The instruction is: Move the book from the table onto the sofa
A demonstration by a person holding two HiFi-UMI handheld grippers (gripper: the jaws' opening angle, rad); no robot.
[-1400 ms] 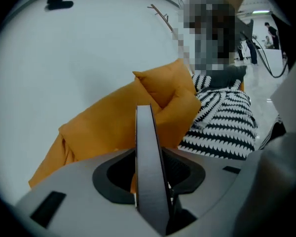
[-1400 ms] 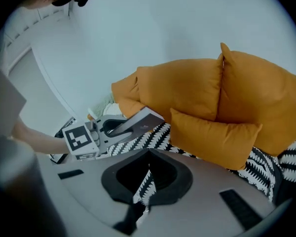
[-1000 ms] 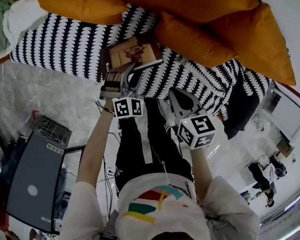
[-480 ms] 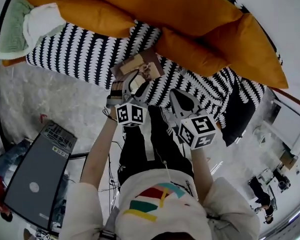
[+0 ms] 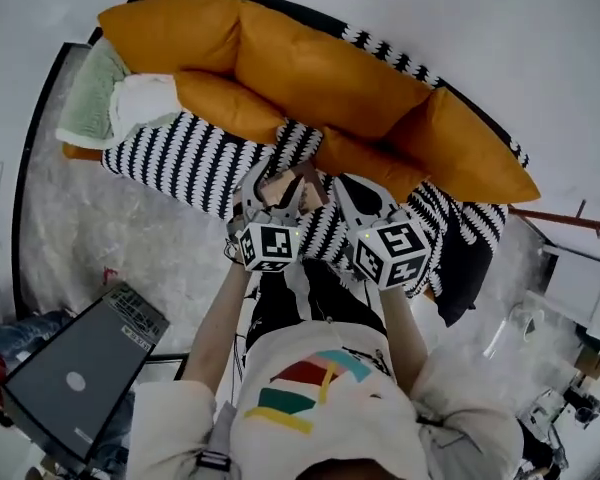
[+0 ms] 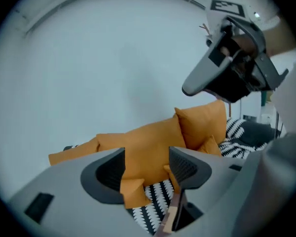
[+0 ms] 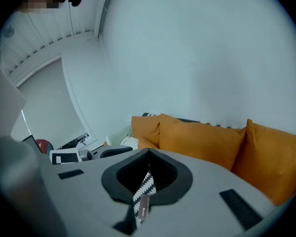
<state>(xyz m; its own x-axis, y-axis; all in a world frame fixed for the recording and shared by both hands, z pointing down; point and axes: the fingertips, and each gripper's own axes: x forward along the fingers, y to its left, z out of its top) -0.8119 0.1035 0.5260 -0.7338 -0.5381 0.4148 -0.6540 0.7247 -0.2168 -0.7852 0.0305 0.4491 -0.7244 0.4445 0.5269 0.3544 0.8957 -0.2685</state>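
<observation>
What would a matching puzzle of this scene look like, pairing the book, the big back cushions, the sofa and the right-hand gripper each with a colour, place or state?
Things:
1. book
2. back cushions
3. sofa
4. right gripper

Descriptions:
A. plain orange
B. jaws together
C. lying on the sofa
D. covered in a black-and-white pattern

Pairs: 1-C, 2-A, 3-D, 4-B

Bright, soft, even light fills every view, and shadows are faint. Fisheye distortion bends the edges and blackens the corners. The gripper views' near foreground looks soft, perhaps out of focus.
</observation>
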